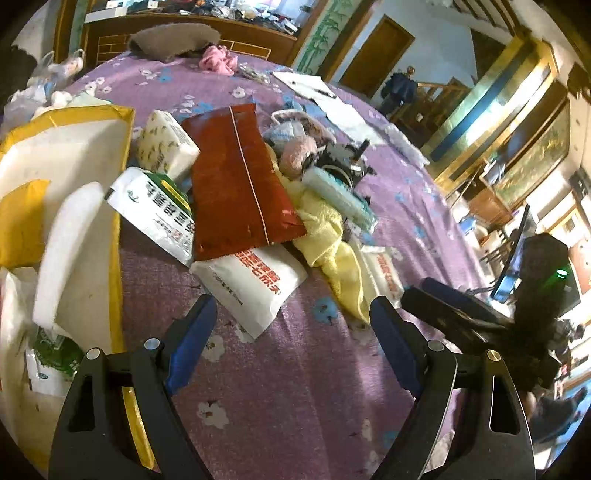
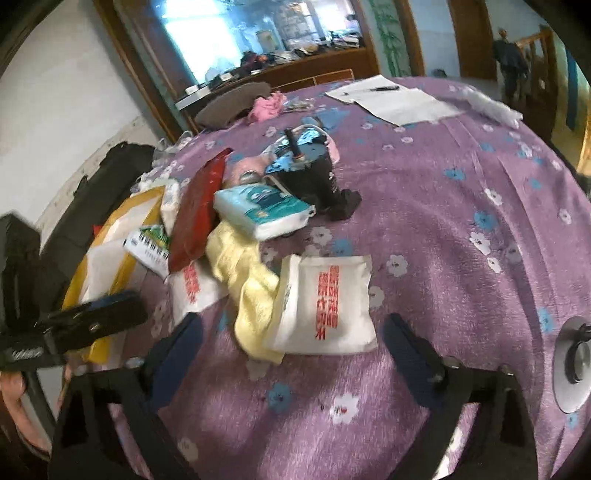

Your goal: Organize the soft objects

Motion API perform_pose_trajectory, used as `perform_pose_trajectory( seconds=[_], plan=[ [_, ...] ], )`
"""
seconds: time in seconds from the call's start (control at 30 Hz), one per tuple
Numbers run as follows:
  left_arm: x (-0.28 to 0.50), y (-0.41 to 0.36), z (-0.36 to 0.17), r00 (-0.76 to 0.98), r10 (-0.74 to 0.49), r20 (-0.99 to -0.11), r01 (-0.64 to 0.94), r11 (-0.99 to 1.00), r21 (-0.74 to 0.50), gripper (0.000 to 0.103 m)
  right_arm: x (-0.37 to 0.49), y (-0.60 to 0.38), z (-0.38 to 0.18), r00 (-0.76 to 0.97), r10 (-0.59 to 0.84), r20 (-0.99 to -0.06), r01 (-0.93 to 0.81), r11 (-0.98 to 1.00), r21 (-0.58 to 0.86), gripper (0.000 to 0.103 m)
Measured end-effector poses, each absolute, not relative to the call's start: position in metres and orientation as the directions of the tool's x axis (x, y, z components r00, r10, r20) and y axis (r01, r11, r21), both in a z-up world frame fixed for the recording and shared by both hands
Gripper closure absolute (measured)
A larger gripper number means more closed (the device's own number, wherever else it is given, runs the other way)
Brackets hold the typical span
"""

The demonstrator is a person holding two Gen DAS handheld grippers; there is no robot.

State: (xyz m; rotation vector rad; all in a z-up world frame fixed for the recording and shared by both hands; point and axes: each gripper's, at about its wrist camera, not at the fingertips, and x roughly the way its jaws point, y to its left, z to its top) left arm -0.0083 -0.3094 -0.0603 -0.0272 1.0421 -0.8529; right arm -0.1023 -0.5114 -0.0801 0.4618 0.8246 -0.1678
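Both jaw pairs gape with nothing between them: left gripper (image 1: 291,321) before a white red-lettered pouch (image 1: 255,284), right gripper (image 2: 295,332) before its twin (image 2: 327,306).

A: Where does the left wrist view sit?
B: Low over the purple flowered counter (image 1: 295,369), close, looking down and forward along its own left tool (image 1: 291,325) toward the red pouch (image 1: 236,181) and the wooden sideboard (image 1: 184,33) beyond.
A: And the right wrist view?
B: Just as near and tilted down, behind the right tool (image 2: 295,339), facing the white sachet (image 2: 325,306).
A: What do they share?
B: The yellow towel (image 2: 243,280), the red pouch, the tissue pack (image 2: 262,210), and each catches the other tool at its edge.
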Motion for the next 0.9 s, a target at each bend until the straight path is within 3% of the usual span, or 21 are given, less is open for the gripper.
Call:
perform_pose_trajectory(
  seconds=[0.17, 0.43, 0.6, 0.67, 0.73, 0.83, 0.9],
  plan=[
    [-0.006, -0.313, -0.047, 0.243, -0.634, -0.735, 0.616, 0.686, -0.388, 0.017, -0.083, -0.518, -0.099, 0.614, -0.001, -0.789, 0.367, 0.885, 0.285, 0.045],
    [0.016, -0.346, -0.042, 0.195, -0.639, -0.744, 0.623, 0.667, -0.409, 0.017, -0.081, -0.500, -0.104, 0.607, -0.096, -0.789, 0.362, 0.917, 0.168, 0.045],
    [0.037, -0.384, -0.039, 0.153, -0.657, -0.738, 0.640, 0.635, -0.433, 0.017, -0.090, -0.512, -0.103, 0.628, -0.081, -0.774, 0.388, 0.895, 0.221, 0.075],
    [0.050, -0.400, -0.044, 0.111, -0.666, -0.738, 0.625, 0.624, -0.469, 0.019, -0.093, -0.512, -0.103, 0.638, -0.072, -0.766, 0.381, 0.895, 0.233, 0.081],
    [0.059, -0.415, -0.054, 0.084, -0.642, -0.762, 0.613, 0.636, -0.468, 0.048, -0.096, -0.512, -0.103, 0.649, -0.060, -0.758, 0.372, 0.895, 0.248, 0.084],
    [0.062, -0.424, -0.061, 0.090, -0.612, -0.786, 0.602, 0.662, -0.447, 0.073, -0.096, -0.514, -0.103, 0.665, -0.028, -0.746, 0.356, 0.890, 0.284, 0.087],
    [0.060, -0.421, -0.060, 0.110, -0.607, -0.787, 0.603, 0.670, -0.433, 0.084, -0.096, -0.514, -0.103, 0.671, -0.024, -0.741, 0.352, 0.890, 0.290, 0.089]
  ],
)
